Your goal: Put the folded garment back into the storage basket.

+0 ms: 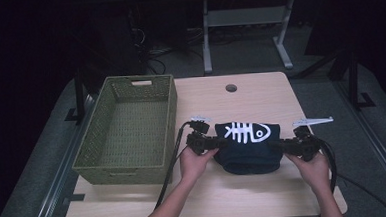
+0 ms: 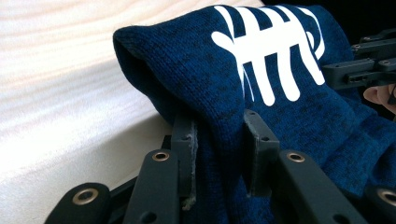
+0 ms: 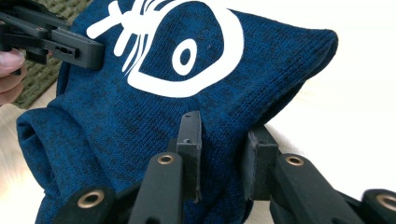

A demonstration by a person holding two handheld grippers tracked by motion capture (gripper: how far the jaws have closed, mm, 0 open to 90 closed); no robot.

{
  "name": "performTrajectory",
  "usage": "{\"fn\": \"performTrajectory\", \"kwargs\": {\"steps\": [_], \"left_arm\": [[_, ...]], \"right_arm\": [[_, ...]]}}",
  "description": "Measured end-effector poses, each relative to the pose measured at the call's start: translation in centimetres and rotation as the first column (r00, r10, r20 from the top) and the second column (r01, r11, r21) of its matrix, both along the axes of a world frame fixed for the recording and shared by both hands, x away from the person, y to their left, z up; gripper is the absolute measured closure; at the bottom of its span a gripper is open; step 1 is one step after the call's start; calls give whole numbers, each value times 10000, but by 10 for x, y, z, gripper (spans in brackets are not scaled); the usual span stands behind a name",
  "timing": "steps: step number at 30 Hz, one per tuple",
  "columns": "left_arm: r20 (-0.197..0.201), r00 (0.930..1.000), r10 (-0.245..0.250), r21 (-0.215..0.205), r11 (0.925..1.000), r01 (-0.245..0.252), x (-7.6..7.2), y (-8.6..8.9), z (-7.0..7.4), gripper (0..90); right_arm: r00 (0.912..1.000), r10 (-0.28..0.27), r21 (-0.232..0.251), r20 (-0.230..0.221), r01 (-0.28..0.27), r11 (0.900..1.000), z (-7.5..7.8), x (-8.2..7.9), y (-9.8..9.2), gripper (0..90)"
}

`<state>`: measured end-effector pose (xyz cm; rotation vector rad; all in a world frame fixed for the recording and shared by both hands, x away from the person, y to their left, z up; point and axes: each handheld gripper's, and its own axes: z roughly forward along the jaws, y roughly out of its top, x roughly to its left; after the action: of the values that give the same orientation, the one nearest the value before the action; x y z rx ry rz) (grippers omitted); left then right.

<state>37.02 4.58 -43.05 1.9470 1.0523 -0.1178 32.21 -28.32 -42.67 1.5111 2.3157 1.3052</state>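
Folded dark blue knit garment with white fish-skeleton print [image 1: 249, 145] at frame centre, bare light wooden table [image 1: 260, 92] above. Left gripper [image 2: 218, 140] and right gripper [image 3: 223, 140] pinching opposite ends (knit bunched between jaws), hands low.

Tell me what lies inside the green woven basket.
Nothing shows inside the woven basket: its woven floor looks bare in the high view. The near wall hides a strip of floor behind it. The folded blue garment sits outside, on the table.
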Motion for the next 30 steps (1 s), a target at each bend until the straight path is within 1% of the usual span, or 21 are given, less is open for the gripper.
{"fn": "performTrajectory", "kwargs": {"steps": [1, 2, 3, 4, 6, 7, 8, 9, 12, 13, 15, 19, 21, 23, 24, 25, 26, 28, 30], "left_arm": [[133, 9999, -27, 19, 10000, 27, -1, 1, 3, 699], [210, 9998, -17, 0, 10000, 17, -2, 1, 6, 699], [293, 9996, -62, -3, 10000, 62, -3, 3, 11, 699], [293, 9996, -62, -3, 10000, 62, -3, 3, 11, 699], [478, 9988, -79, 80, 9999, 75, -5, 4, 18, 699], [478, 9988, -79, 80, 9999, 75, -5, 4, 18, 699], [592, 9982, -81, 53, 10000, 78, -6, 6, 24, 699], [592, 9982, -81, 53, 10000, 78, -6, 6, 24, 699], [803, 9967, -93, 42, 10000, 90, -8, 8, 34, 699], [845, 9964, -104, 73, 9999, 98, -8, 9, 37, 699], [905, 9958, -97, 62, 9999, 91, -8, 12, 42, 699], [1046, 9945, -42, 53, 10000, 36, -9, 20, 53, 699], [1039, 9946, -48, 50, 10000, 43, -9, 21, 55, 699], [1089, 9940, -15, 71, 10000, 7, -9, 28, 61, 699], [1089, 9940, -15, 71, 10000, 7, -9, 28, 61, 699], [1125, 9937, 10, 75, 10000, -18, -9, 32, 66, 699], [1125, 9937, 10, 75, 10000, -18, -9, 32, 66, 699], [1194, 9928, 23, 114, 9999, -37, -9, 37, 71, 698], [1192, 9928, 61, 46, 10000, -67, -8, 42, 74, 699]], "right_arm": [[10000, 0, 0, 0, 0, 10000, 0, 0, 0, 720], [9999, 35, 71, 115, -36, 10000, 5, -2, 0, 720], [9999, 14, 120, 121, -16, 9999, 7, -3, 0, 720], [9999, 14, 120, 121, -16, 9999, 7, -3, 0, 720], [9997, -19, 166, 230, 15, 9999, 14, -5, 2, 720], [9997, -19, 166, 230, 15, 9999, 14, -5, 2, 720], [9995, -19, 144, 330, 14, 9999, 20, -7, 4, 720], [9995, -19, 144, 330, 14, 9999, 20, -7, 4, 720], [9989, -9, 191, 476, 0, 9998, 28, -8, 6, 720], [9985, -5, 228, 550, -7, 9997, 33, -8, 8, 720], [9982, -3, 221, 606, -10, 9998, 36, -8, 9, 720], [9974, 57, 240, 723, -74, 9997, 47, -8, 16, 722], [9975, 51, 263, 707, -70, 9996, 49, -7, 17, 722], [9973, 120, 246, 718, -138, 9996, 54, -7, 23, 722], [9973, 120, 246, 718, -138, 9996, 54, -7, 23, 722], [9968, 194, 226, 779, -212, 9995, 58, -6, 27, 722], [9968, 194, 226, 779, -212, 9995, 58, -6, 27, 722], [9963, 251, 354, 823, -281, 9990, 63, -4, 33, 721], [9957, 283, 403, 884, -320, 9987, 64, -3, 34, 721]]}}
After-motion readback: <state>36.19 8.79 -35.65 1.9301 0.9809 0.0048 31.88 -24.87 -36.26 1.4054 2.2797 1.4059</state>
